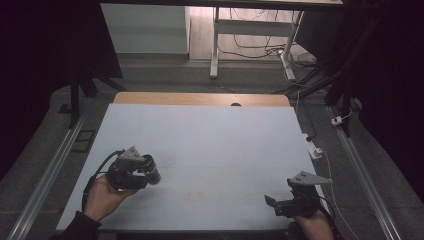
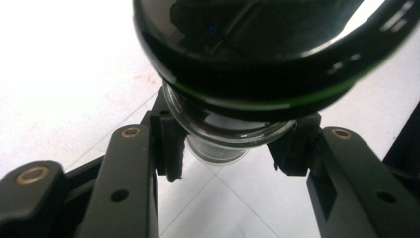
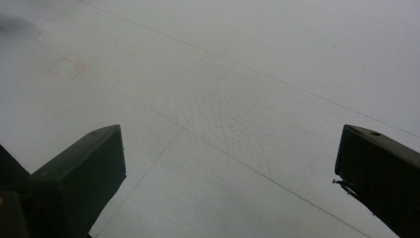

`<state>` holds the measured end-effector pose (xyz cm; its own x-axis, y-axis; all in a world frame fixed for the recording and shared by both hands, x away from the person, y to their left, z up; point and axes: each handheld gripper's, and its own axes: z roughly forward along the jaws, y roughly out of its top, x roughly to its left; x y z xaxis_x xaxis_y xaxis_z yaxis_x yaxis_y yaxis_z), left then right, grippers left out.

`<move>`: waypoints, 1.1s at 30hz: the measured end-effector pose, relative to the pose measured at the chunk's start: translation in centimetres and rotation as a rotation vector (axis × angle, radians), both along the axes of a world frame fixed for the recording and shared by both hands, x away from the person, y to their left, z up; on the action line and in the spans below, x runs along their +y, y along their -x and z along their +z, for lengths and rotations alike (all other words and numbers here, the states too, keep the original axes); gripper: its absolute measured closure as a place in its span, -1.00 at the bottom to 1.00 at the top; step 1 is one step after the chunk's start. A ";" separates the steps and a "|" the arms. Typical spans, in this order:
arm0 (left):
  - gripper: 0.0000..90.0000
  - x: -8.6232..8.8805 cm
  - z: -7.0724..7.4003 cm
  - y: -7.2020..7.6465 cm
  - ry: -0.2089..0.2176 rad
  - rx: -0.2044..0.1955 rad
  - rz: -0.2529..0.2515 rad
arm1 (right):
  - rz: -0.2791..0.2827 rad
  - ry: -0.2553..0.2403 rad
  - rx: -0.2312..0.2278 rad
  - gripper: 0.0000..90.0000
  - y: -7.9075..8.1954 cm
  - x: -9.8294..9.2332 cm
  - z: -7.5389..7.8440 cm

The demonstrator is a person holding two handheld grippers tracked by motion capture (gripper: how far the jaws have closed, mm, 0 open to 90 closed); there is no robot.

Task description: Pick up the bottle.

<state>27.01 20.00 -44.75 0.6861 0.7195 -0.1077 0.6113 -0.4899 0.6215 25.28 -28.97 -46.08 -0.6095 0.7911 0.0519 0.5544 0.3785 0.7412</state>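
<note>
A dark round glass vessel [image 1: 152, 170] with a thin green ring lies sideways in my left gripper [image 1: 144, 172], low over the front left of the white table [image 1: 210, 130]. In the left gripper view the jaws press on the vessel's clear narrow end [image 2: 218, 144], and its wide black body [image 2: 247, 54] looms ahead; my left gripper [image 2: 228, 148] is shut on it. My right gripper [image 1: 278, 204] hovers at the front right of the table. In the right gripper view it [image 3: 230, 168] stands open, with bare white table [image 3: 237, 99] between its jaws.
A faint reddish mark [image 1: 195, 196] shows on the table near the front middle. A white power strip [image 1: 313, 148] lies just off the right edge. A wooden strip [image 1: 200, 98] borders the far side. A desk frame [image 1: 215, 45] and floor cables lie beyond.
</note>
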 end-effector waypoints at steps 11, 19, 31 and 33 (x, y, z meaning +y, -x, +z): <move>0.19 -1.4 1.6 -1.3 -0.004 0.011 -0.035 | -0.001 -0.001 0.002 -1.00 0.0 0.0 0.0; 0.19 -2.9 2.6 -2.3 -0.007 0.015 -0.084 | -0.001 -0.002 0.002 -1.00 -0.1 0.0 0.0; 0.19 -5.3 3.8 -3.9 -0.032 0.015 -0.151 | -0.004 -0.003 0.003 -1.00 -0.1 0.0 0.0; 0.19 -5.7 4.0 -4.2 -0.036 0.018 -0.162 | -0.003 -0.003 0.002 -1.00 -0.1 0.0 0.0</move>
